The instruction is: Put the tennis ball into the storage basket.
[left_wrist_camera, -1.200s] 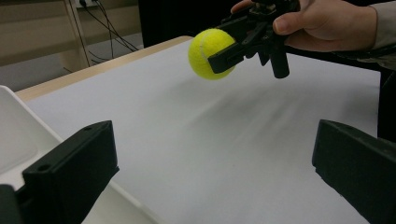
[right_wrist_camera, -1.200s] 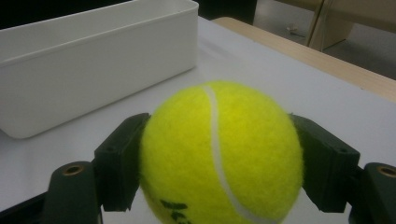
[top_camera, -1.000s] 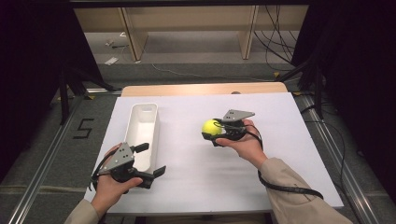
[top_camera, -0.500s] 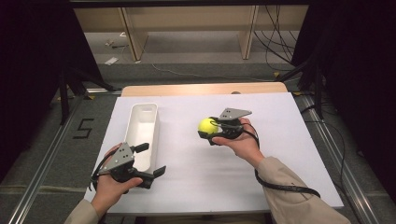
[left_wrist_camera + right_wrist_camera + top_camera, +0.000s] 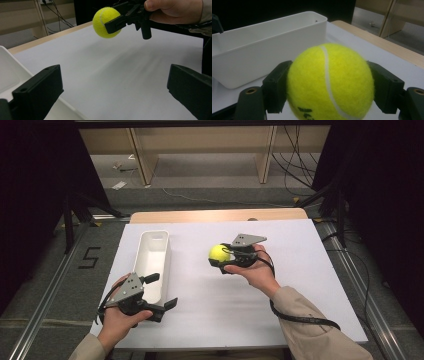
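Nearest the person, the left gripper [image 5: 159, 292] rests at the table's [image 5: 310, 280] front edge beside the bin [image 5: 152, 257], its jaws spread wide with nothing between them. Farther out, the right gripper [image 5: 218, 254] clamps the ball [image 5: 219, 253] across its middle, apparently clear of the table. Felted, round and light, the ball should give slightly; the bin looks like smooth, rigid white plastic.

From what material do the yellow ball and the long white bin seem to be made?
Ball: looks like felt, matte and fuzzy. The surface shows fine nap, with a curved white seam as on a tennis ball; the core is hidden. It sits clamped in the right gripper.

Bin: probably moulded plastic, smooth with a slight sheen. Its walls are thin, with rounded corners and an even white colour.
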Action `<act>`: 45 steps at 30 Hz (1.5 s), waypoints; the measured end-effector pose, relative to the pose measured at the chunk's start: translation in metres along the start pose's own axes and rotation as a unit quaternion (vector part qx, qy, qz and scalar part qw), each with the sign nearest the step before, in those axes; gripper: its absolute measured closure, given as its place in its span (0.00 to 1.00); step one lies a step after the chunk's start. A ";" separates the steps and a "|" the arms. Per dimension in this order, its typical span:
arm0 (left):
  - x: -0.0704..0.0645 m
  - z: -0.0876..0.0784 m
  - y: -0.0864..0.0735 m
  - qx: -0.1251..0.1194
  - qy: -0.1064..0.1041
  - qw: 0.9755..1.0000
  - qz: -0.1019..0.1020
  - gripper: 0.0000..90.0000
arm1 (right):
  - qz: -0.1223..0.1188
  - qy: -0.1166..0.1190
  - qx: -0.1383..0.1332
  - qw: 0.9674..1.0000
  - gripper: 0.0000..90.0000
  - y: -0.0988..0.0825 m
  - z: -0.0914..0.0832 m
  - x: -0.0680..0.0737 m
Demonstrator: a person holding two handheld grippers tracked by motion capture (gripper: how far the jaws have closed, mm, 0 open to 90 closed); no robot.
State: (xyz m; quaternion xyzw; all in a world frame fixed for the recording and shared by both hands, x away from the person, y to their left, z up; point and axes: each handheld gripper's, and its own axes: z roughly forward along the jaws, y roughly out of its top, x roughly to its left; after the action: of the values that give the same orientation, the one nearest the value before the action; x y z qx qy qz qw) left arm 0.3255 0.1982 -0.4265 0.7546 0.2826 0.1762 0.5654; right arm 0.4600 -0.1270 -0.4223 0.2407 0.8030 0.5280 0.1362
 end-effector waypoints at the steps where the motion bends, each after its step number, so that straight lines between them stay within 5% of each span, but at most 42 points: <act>1: 0.000 0.000 0.000 0.000 0.000 1.000 0.000 0.00 | -0.001 0.001 0.001 1.000 0.29 0.001 0.000 0.000; 45: 0.000 0.000 0.000 -0.001 -0.002 1.000 -0.001 0.00 | -0.003 0.021 -0.018 1.000 0.29 0.019 0.018 0.007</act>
State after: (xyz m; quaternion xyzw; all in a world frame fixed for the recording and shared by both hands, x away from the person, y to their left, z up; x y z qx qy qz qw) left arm 0.3255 0.1985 -0.4263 0.7540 0.2821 0.1749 0.5669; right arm 0.4672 -0.1030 -0.4119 0.2244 0.7971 0.5465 0.1253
